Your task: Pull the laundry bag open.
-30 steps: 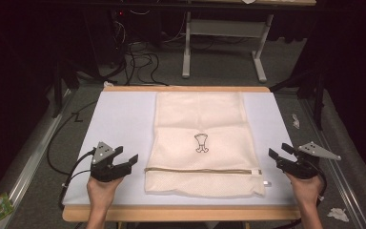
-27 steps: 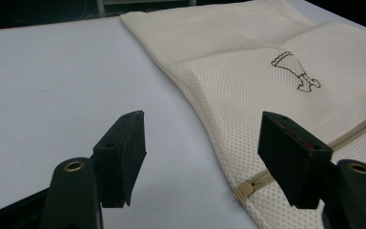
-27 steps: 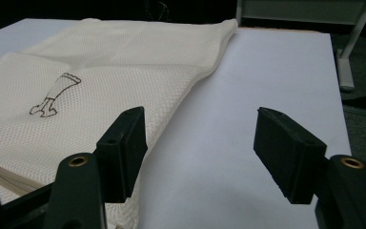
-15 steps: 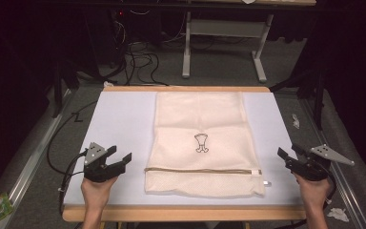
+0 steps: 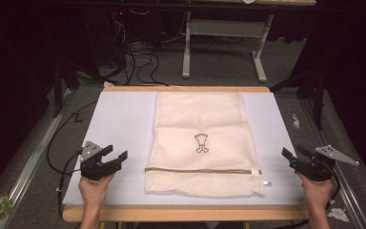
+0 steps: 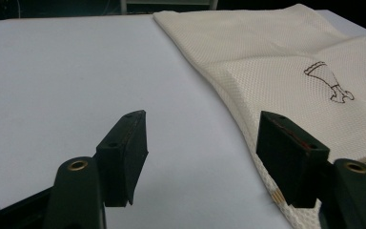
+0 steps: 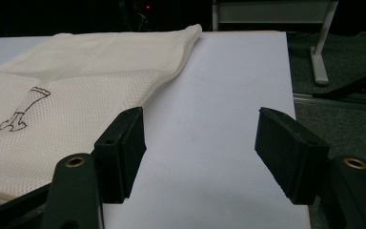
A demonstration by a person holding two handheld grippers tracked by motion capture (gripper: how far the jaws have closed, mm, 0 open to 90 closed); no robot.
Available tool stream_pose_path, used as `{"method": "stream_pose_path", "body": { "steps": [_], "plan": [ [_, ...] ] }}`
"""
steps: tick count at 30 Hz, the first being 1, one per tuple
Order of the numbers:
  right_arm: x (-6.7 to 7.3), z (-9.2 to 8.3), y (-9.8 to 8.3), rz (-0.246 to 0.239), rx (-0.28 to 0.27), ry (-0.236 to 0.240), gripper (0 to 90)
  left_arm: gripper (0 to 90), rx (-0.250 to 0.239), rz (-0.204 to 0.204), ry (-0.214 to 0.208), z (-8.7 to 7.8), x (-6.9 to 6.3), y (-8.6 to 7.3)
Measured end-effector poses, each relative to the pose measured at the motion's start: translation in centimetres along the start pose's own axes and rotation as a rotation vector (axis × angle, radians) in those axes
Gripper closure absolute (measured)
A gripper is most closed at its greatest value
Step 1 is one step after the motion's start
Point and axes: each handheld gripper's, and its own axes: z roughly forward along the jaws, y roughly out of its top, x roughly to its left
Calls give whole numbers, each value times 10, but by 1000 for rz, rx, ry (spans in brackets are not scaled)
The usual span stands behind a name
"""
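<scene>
Two claws are waiting at the near edge of the desk, one on either side of the mesh laundry bag, and neither is touching it. You are holding the left claw with its jaws spread wide and empty, just beside the bag's left edge near the zipper; your right claw is likewise gaping and empty, sitting farther off by the desk's right edge. The bag is lying flat in the middle of the desk, zipper end toward you, with the small printed emblem beyond it. You seem to be at the approach stage, before any grasp. Next, I judge, you are needing to bring both claws inward to the near corners and pinch the thin mesh cleanly.
</scene>
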Motion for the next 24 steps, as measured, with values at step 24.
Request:
{"method": "stream_pose_path", "body": {
  "steps": [24],
  "plan": [
    [-11, 13, -6, 32, 60, -47, 372, 349, 46, -10, 24, 29, 9, -2]
  ]
}}
